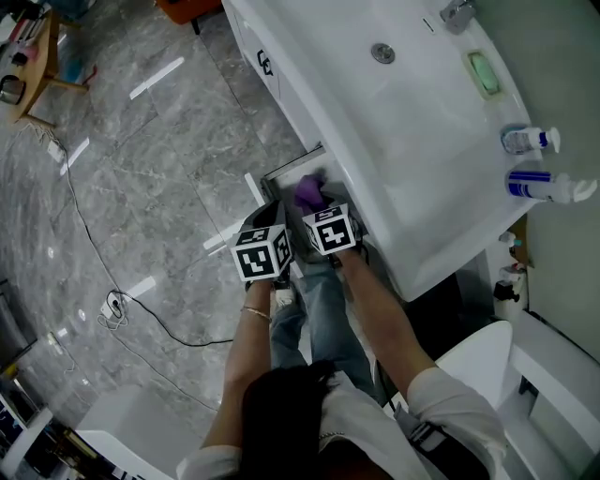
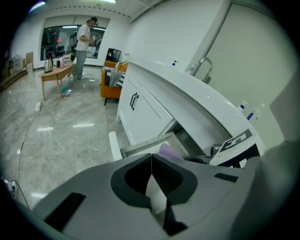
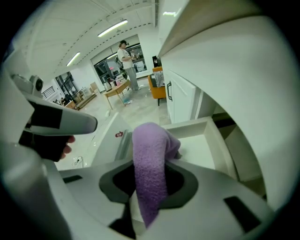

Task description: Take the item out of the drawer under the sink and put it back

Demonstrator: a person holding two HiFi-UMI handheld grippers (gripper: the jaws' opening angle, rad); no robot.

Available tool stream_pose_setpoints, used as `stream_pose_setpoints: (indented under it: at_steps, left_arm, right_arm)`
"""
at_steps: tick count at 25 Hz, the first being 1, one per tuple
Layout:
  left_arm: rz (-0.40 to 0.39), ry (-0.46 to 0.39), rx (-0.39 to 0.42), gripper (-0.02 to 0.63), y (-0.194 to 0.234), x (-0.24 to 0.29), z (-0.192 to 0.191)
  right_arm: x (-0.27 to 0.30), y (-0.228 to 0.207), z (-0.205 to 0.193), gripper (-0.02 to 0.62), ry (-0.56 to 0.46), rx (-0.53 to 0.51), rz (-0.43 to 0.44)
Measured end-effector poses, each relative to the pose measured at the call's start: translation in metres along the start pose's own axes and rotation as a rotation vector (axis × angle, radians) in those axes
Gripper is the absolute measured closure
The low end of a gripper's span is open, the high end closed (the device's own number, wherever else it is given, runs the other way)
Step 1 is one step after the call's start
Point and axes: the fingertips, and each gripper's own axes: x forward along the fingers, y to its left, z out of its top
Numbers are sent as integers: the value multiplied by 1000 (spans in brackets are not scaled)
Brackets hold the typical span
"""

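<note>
- Purple cloth (image 3: 151, 145) — soft and fleecy — is hanging pinched in our right gripper (image 3: 148, 180), whose jaws are pressing on it from both sides.
- We are holding the cloth over the open drawer (image 3: 206, 129) under the sink (image 1: 394, 122). Its far end is drooping toward the drawer's white floor, and we cannot tell whether it is touching there.
- Our left gripper (image 2: 151, 161) is carrying nothing, and its jaws are sitting together, tip against tip.
- We are holding both grippers side by side in the head view, pointing steeply down at the drawer, the left just beside the right.
- White is showing everywhere around the drawer, which is standing pulled out from a cabinet (image 2: 145, 117) below the sink's front edge. A dark handle (image 2: 134, 101) is sitting on the cabinet door next to it.
- Along the sink's back rim, two bottles (image 1: 532, 141) with blue on them are standing near each other. A green soap (image 1: 484, 72) is lying farther along, near the tap (image 1: 457, 13).
- A dark cable (image 1: 103, 253) is trailing across the grey marbled floor (image 1: 141, 169), well apart from the drawer.
- Far across the room in the left gripper view, a person (image 2: 83, 44) is standing beside a wooden table (image 2: 56, 75).
</note>
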Motion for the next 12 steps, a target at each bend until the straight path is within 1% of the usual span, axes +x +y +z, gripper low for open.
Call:
stream_pose_setpoints:
  at_steps: [6,9,12]
  left_arm:
    - [-8,-24,-2,601,-3,-28,-5]
    - [0,-34,-7,601,-2,-43,-1]
    - [-3,-54,-2,601,-9,-59,4]
  right_arm:
    - [-34,12,4,491,-47,-6,-34]
    - [-50,22,11,491,-64,-16,-42]
    - [-73,29,22,491,-106,-28,-56]
